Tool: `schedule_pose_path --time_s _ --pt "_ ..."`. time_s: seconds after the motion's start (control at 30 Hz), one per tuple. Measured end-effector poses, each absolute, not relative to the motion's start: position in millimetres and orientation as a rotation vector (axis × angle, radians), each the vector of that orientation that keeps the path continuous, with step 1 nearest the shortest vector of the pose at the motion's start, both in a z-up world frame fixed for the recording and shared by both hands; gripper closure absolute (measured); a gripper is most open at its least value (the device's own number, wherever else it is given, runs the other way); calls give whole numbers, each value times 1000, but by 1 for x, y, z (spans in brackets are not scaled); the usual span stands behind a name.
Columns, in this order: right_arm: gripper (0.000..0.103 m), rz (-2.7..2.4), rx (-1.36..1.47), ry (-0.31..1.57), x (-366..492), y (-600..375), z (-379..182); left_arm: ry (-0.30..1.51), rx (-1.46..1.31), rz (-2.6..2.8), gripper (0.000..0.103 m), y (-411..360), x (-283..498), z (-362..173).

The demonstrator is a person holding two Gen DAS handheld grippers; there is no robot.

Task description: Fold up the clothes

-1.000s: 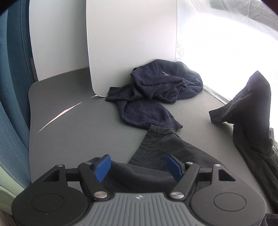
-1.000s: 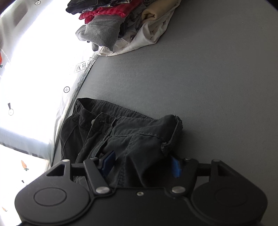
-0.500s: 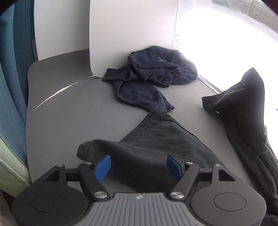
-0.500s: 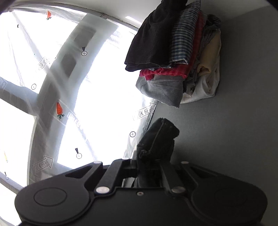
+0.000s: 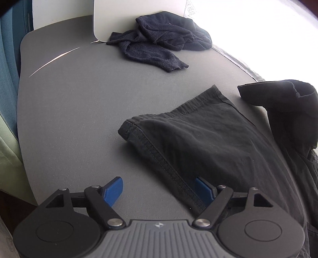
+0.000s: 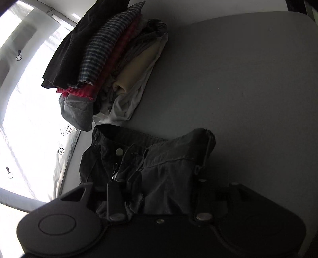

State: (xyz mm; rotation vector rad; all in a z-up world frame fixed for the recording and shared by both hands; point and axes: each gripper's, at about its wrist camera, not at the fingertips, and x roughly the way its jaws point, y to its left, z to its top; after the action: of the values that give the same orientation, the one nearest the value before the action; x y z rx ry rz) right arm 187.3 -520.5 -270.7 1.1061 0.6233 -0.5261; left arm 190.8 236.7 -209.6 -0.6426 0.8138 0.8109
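Black shorts [image 5: 208, 139] lie on the grey table [image 5: 79, 119], one leg hem toward the table's middle, the other part bunched up at the right [image 5: 288, 103]. My left gripper [image 5: 159, 190] is open and empty, low over the table, with the shorts' seamed edge running between its blue pads [image 5: 113, 188]. In the right wrist view the shorts' waistband, button and zipper [image 6: 119, 156] show. My right gripper [image 6: 159, 196] sits over the bunched waist cloth [image 6: 169, 168]; its fingers are dark and hidden by cloth.
A crumpled navy garment [image 5: 163, 39] lies at the far side against a white panel [image 5: 139, 15]. A stack of folded clothes [image 6: 107, 65] stands at the table's far edge by the bright window. The table's left edge [image 5: 19, 123] is close.
The left gripper drew back and left, so the shorts' leg now lies flat ahead of it. The right gripper, shut on the raised waist half a second ago, came down to the table.
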Motion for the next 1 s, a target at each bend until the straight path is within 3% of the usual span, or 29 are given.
schedule_pose_path --time_s 0.13,0.2,0.27,0.3,0.33,0.37,0.4,0.5,0.8,0.87,1.0 --pt "45 -492 1196 615 181 -511 -284 775 -665 800 13 253 202 -214" --pt "41 -494 1200 618 183 -508 -288 780 -669 835 13 262 210 -219" --pt "42 -505 1220 618 183 -508 -291 788 -696 871 15 273 214 -224" --pt "50 -515 1225 617 184 -508 -291 789 -711 892 24 277 215 -225" --pt "56 -525 1228 616 185 -508 -291 792 -717 920 47 280 217 -225" --pt "70 -527 1222 613 185 -508 -289 792 -719 936 61 282 218 -223" --pt "83 -532 1214 602 185 -508 -285 785 -737 926 86 284 218 -221" --pt "93 -503 1229 531 179 -510 -271 737 -745 907 89 283 212 -204" --pt "98 -418 1251 390 177 -524 -213 522 -686 864 89 275 155 -115" --pt "98 -417 1184 391 175 -524 -207 542 -696 898 89 280 141 -123" --pt "97 -497 1143 501 168 -525 -230 751 -700 987 89 281 118 -183"
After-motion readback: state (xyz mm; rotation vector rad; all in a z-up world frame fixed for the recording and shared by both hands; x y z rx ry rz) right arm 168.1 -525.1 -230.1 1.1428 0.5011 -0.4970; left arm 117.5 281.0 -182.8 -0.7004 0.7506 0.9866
